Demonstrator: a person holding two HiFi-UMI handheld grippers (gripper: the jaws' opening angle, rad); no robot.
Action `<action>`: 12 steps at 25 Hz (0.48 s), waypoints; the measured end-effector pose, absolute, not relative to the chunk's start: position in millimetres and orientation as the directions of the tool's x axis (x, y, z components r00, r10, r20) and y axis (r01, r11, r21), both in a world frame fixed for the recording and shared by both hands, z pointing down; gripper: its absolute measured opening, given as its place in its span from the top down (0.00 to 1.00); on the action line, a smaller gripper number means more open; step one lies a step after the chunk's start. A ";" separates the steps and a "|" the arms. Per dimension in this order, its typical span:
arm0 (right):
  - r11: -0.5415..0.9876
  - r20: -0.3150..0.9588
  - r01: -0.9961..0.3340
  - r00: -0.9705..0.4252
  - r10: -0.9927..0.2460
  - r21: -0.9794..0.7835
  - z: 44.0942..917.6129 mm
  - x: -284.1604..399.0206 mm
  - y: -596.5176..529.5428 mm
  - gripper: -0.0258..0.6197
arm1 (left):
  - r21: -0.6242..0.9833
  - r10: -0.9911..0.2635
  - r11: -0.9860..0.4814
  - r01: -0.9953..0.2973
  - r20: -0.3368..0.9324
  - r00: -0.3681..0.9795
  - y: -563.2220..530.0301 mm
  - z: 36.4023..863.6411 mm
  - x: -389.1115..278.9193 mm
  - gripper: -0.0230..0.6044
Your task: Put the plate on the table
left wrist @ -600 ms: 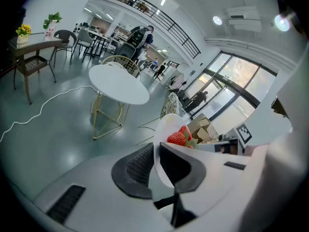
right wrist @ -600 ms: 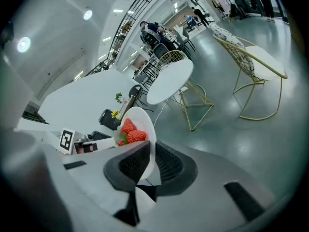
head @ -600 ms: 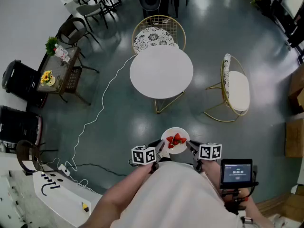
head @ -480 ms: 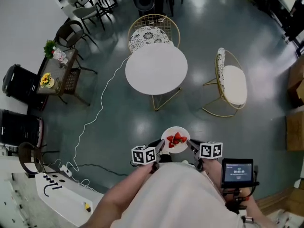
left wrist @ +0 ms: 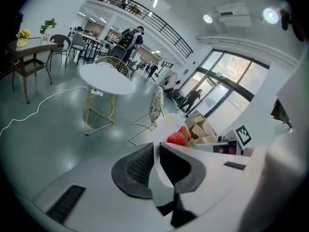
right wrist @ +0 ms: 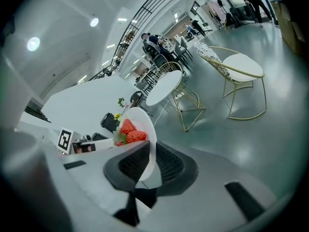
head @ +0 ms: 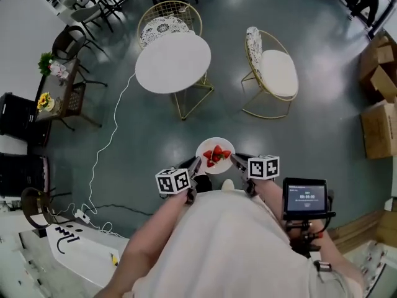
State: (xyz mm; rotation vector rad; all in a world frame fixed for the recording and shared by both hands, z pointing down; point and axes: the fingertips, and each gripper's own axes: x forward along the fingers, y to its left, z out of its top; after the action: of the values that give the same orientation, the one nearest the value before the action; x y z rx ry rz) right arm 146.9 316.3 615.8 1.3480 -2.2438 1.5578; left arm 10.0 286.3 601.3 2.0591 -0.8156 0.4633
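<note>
Flowers, yellow, on small dark side table at far left of head view, dark chairs just beside. White cable snaking over grey floor from bottom left up toward round white table. Table on gold wire legs, gold wire chair tucked in behind it.

Left gripper: jaws clenched on left rim of plate, rim wedged between ribbed pads in left gripper view. Plate white, roughly level, carried in air over floor just ahead of person's torso, between both grippers. Strawberries piled at plate centre, red with green tops. Plate well apart from round table and not yet on it, table up and left of plate in head view. Right gripper: jaws likewise closed on opposite rim, plate edge pinched between pads in right gripper view. Marker cubes on both grippers facing up toward head camera.

Second gold chair, white cushion, right of round table, near it but apart. Small screen on mount at lower right, text too small to read. Cardboard boxes at far right edge.
</note>
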 end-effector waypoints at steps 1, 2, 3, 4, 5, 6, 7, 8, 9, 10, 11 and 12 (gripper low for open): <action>0.097 0.517 -0.698 -0.609 -0.601 -0.709 612.9 145.2 316.6 0.89 | 0.578 -0.390 -0.423 -0.698 0.580 0.715 287.8 598.2 8.2 0.90; 0.105 0.515 -0.697 -0.614 -0.598 -0.709 610.1 143.9 318.1 0.89 | 0.576 -0.398 -0.419 -0.702 0.578 0.712 290.3 595.7 7.0 0.90; 0.110 0.515 -0.697 -0.617 -0.594 -0.709 607.8 143.9 320.5 0.89 | 0.576 -0.402 -0.416 -0.704 0.578 0.710 293.7 594.2 7.3 0.90; 0.114 0.516 -0.697 -0.620 -0.591 -0.708 605.4 145.5 323.0 0.89 | 0.576 -0.404 -0.413 -0.706 0.579 0.709 297.1 593.1 9.3 0.90; 0.118 0.515 -0.697 -0.623 -0.589 -0.707 602.2 148.3 323.7 0.89 | 0.577 -0.406 -0.409 -0.707 0.579 0.707 299.1 591.3 12.5 0.90; 0.124 0.512 -0.695 -0.626 -0.588 -0.708 597.9 151.4 322.4 0.89 | 0.578 -0.408 -0.406 -0.708 0.578 0.706 299.0 588.4 16.1 0.90; 0.131 0.508 -0.693 -0.630 -0.587 -0.709 593.4 153.6 320.2 0.89 | 0.578 -0.411 -0.404 -0.709 0.578 0.705 298.1 584.8 18.7 0.90; 0.139 0.501 -0.690 -0.635 -0.588 -0.710 589.9 153.2 319.7 0.89 | 0.577 -0.414 -0.403 -0.710 0.578 0.704 298.5 582.0 18.6 0.90; 0.146 0.496 -0.689 -0.637 -0.590 -0.710 588.4 150.1 322.2 0.89 | 0.575 -0.416 -0.401 -0.713 0.579 0.701 301.7 580.9 15.2 0.90; 0.153 0.493 -0.689 -0.638 -0.591 -0.708 588.3 145.3 326.9 0.89 | 0.573 -0.419 -0.400 -0.715 0.580 0.699 306.8 581.2 9.8 0.90; 0.159 0.491 -0.690 -0.640 -0.591 -0.707 588.6 140.4 332.0 0.89 | 0.571 -0.422 -0.399 -0.718 0.581 0.696 311.9 582.0 4.5 0.90; 0.163 0.489 -0.690 -0.641 -0.591 -0.706 589.0 136.9 336.0 0.89 | 0.568 -0.426 -0.398 -0.720 0.581 0.694 315.7 582.9 0.8 0.90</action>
State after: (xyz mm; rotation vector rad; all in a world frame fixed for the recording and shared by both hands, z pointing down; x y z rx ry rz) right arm 136.9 336.0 589.0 1.2811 -2.3176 1.4959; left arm 0.8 315.7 582.9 2.0473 -0.8778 0.4361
